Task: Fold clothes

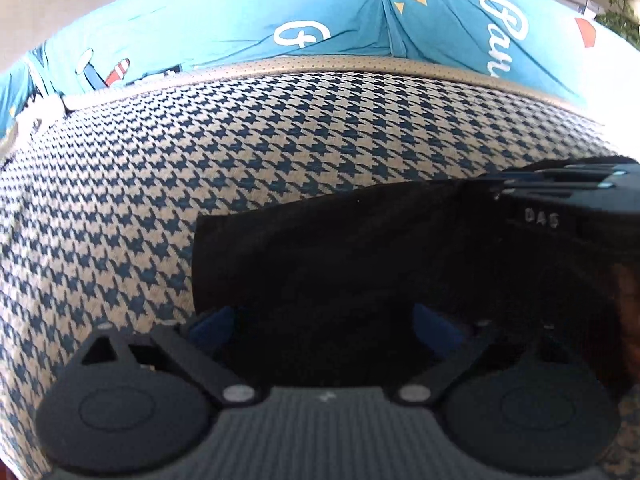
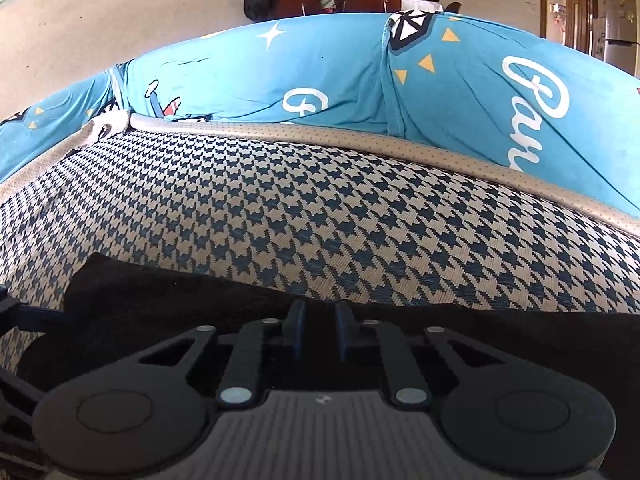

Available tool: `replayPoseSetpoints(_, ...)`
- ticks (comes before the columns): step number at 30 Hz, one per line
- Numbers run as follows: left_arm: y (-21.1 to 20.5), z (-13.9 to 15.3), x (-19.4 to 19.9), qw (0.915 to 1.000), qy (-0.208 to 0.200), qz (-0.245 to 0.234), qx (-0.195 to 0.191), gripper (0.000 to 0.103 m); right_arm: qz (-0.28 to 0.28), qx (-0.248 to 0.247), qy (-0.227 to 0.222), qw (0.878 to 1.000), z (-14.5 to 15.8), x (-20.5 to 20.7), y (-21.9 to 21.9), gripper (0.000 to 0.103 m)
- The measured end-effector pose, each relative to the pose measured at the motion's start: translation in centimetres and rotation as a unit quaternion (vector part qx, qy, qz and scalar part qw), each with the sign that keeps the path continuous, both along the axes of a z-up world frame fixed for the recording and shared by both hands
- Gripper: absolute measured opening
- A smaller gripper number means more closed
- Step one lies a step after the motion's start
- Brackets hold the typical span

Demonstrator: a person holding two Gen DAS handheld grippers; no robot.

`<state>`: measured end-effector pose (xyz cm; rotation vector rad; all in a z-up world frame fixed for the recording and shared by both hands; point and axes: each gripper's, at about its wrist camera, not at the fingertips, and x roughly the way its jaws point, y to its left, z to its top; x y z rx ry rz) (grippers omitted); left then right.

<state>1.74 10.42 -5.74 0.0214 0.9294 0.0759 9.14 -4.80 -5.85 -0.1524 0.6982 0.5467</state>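
Black garment [image 2: 160, 300] spread flat on houndstooth cushion [image 2: 300, 208], at 6 o'clock in both views; judged soft, light, limp. Left tool [image 1: 324, 320] spread wide above cloth; right tool [image 2: 318, 320] nearly closed at its edge, grip uncertain. Best taken at corners

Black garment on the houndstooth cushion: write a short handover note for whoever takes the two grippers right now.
Left gripper: open, fingers wide apart over the black garment, not gripping it.
Right gripper: fingers nearly together at the garment's near edge; looks like a pinch on the cloth, but dark fabric hides the contact.
The garment lies flat on the houndstooth cushion, with a blue printed sheet behind it.
Done: garment laid out.
Left: get a left grip, then fold it.
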Motion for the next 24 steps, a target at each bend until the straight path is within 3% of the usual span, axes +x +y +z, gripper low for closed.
replayPoseSetpoints(2, 0.1, 0.0, 0.3, 0.9998, 0.001, 0.018, 0.008, 0.103, -0.009, 0.014, 0.007, 1.000, 0.4, -0.1, -0.4, 0.016)
replayPoseSetpoints(8, 1.0, 1.0, 0.7, 0.9980, -0.001, 0.056, -0.030, 0.103, -0.031, 0.039, 0.016, 0.999, 1.9, -0.7, -2.3, 0.020)
replayPoseSetpoints(24, -4.3, 2.3, -0.1, 0.9989, -0.013, -0.001, -0.046, 0.103, -0.098, 0.010, 0.028, 0.995, 3.4, -2.2, -11.3, 0.021)
